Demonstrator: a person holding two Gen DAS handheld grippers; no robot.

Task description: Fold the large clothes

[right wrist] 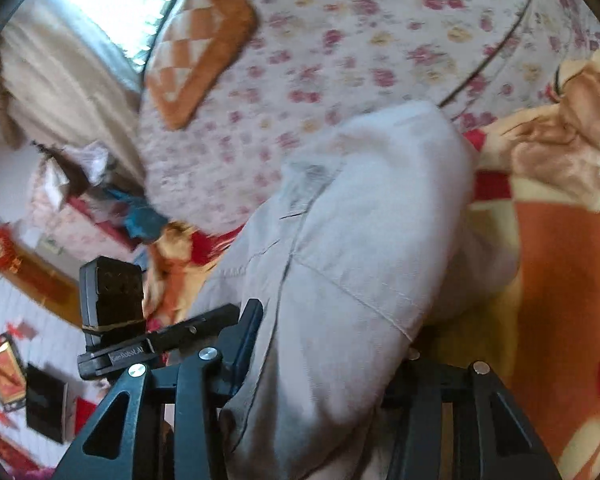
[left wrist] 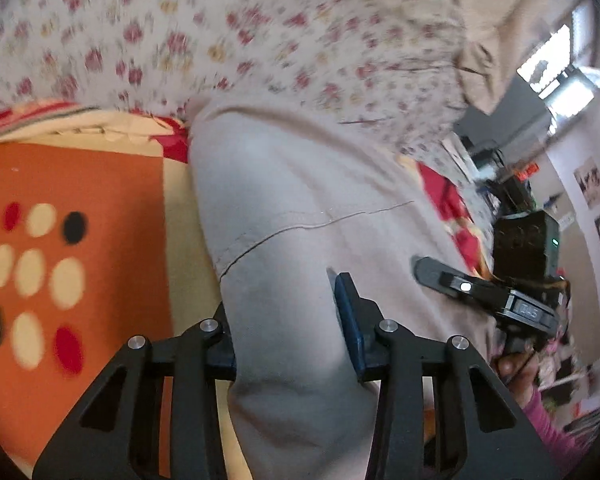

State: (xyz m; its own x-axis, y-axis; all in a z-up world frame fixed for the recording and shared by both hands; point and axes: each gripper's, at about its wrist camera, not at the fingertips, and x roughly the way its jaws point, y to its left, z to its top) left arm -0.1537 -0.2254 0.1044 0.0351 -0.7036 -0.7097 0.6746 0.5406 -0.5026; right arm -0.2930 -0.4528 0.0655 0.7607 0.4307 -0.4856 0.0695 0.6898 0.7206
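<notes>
Mid-fold on a bed: a pale beige garment (left wrist: 300, 216), seams showing and apparently trousers, hangs bunched between two hand-held tools above an orange spotted blanket (left wrist: 80, 184). The left gripper (left wrist: 288, 316) is clamped on a thick fold of the cloth, which fills the space between its jaws; the right gripper (right wrist: 332, 344) grips another bundled section, its right finger buried under fabric. Beyond, a floral quilt (right wrist: 340, 60) covers the far side of the bed. The garment is gathered and raised, not laid flat, so the fold appears only begun: it remains to be brought over, set down and smoothed.
</notes>
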